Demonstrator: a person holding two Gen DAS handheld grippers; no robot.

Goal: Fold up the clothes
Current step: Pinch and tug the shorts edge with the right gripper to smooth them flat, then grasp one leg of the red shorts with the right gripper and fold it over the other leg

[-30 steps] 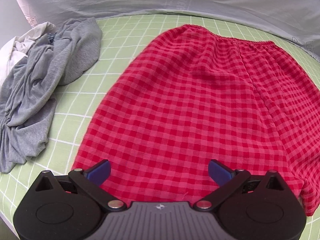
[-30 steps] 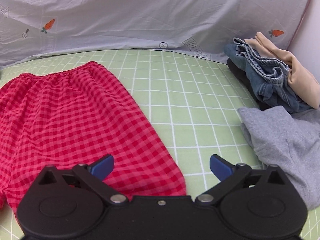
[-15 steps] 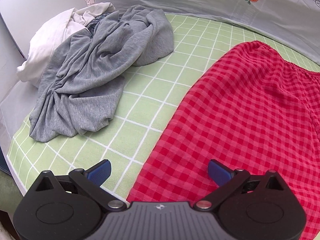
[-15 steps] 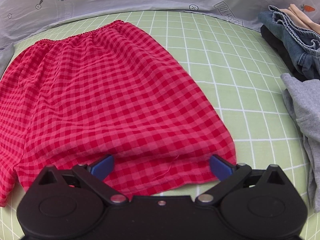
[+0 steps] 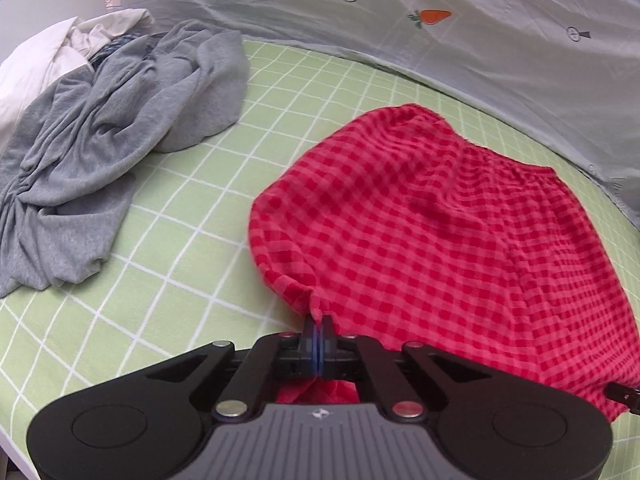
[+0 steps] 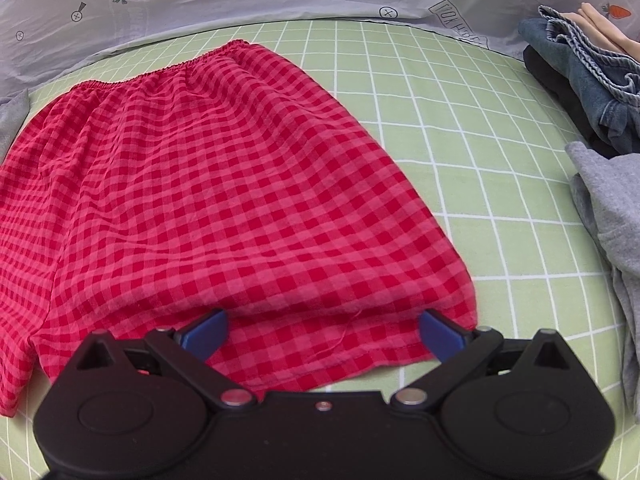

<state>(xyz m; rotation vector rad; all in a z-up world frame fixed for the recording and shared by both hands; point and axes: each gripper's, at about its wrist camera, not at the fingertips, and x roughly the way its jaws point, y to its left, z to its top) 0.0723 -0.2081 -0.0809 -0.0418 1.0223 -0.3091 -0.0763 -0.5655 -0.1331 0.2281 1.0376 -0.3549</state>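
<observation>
Two grippers are at work on one garment, the red checked shorts (image 6: 224, 200), which lie spread flat on the green grid sheet (image 5: 192, 216) with the gathered waistband away from the cameras and the hem nearest them. The left gripper (image 5: 319, 340) has its jaws pressed fully together on a pinch of the hem at the shorts' left corner, and the cloth there is drawn up into a small peak. The right gripper (image 6: 320, 330) stands wide apart over the right part of the hem, its blue pads (image 6: 204, 330) low against the fabric but clamping nothing. The step in hand looks like taking hold of both hem corners before the first fold, and only half of that is done. Next, the right gripper probably needs to settle onto the hem edge and close on it, so both corners can be carried toward the waistband together. Left of the shorts sits a crumpled grey garment (image 5: 100, 152); to their right, a stack of clothes (image 6: 580, 80).
</observation>
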